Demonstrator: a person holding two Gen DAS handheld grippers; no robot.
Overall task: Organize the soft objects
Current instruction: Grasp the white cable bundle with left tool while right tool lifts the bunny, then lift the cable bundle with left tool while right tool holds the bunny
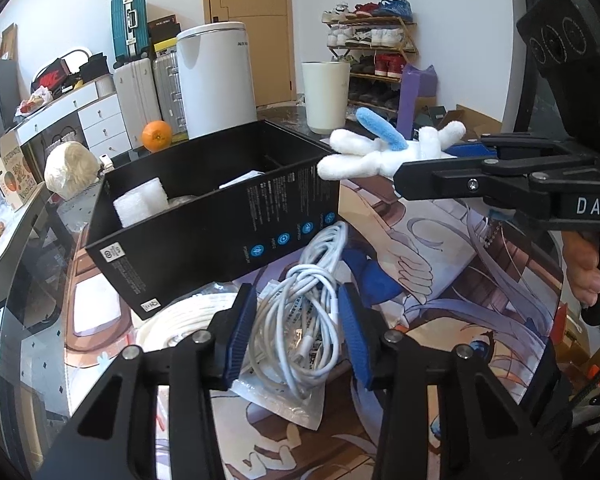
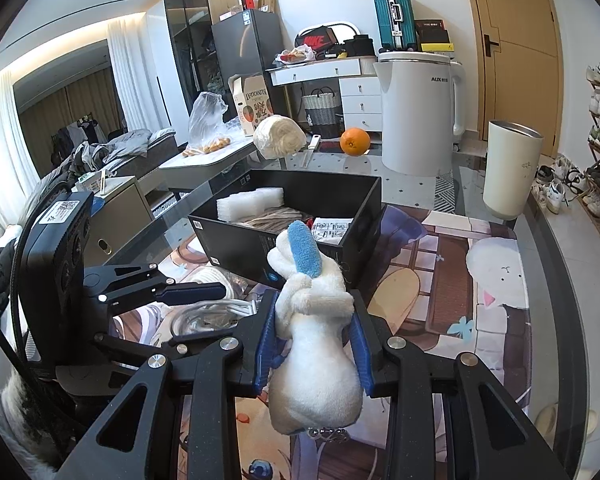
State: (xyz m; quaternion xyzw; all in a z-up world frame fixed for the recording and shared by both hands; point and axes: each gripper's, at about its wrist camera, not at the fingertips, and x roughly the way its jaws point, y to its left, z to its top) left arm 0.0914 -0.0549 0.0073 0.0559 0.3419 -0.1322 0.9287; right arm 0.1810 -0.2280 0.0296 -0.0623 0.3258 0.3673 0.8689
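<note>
Right gripper (image 2: 314,346) clamps the plush toy (image 2: 314,360), left gripper (image 1: 296,332) pinches the cable bundle (image 1: 300,300); loose loops may snag the black box (image 1: 220,216) near the mat's far edge.

Each hand-held gripper is a black plastic frame with triangular cut-outs and silver round-headed screws at its joints. The left hand-held gripper (image 1: 298,332) ends in two fingers (image 1: 240,336) faced with ribbed blue pads. The right hand-held gripper (image 2: 314,350) has the same blue pads, and its side shows white letters "DAS", a green light and three round recesses on a black block. A white QR label and a black cable sit on the left unit's block.
</note>
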